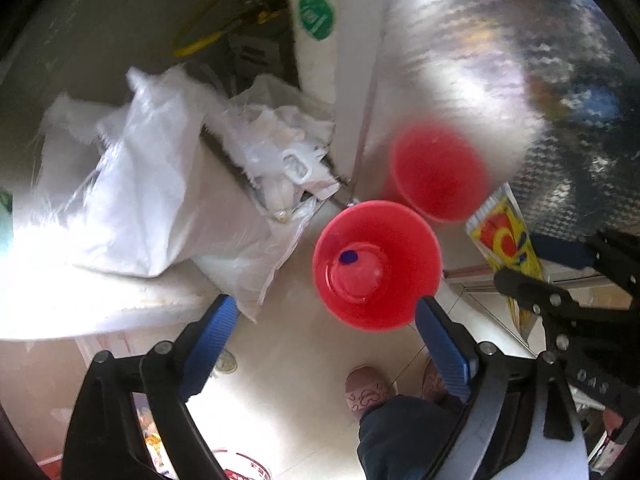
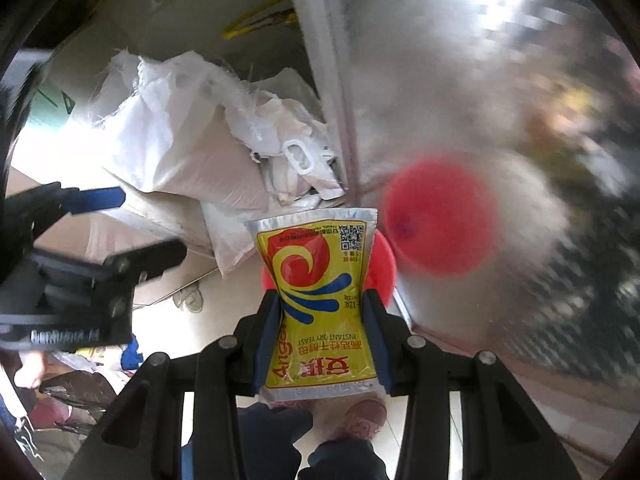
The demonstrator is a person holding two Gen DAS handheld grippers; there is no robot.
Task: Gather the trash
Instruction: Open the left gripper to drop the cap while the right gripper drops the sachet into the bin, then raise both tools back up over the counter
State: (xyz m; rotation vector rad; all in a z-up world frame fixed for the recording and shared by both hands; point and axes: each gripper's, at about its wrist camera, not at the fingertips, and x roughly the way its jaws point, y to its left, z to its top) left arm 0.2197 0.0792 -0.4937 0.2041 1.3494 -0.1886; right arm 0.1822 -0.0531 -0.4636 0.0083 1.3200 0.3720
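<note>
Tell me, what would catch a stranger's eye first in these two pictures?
Probably the bright red cup, seen from above just ahead of the open left gripper, with its blurry red reflection on the shiny metal surface beside it. Next, the yellow yeast packet clamped upright in the right gripper. Behind both lies a heap of white plastic bags.

red cup (image 1: 376, 272) upright; yeast sachet (image 2: 320, 304) clamped
</note>
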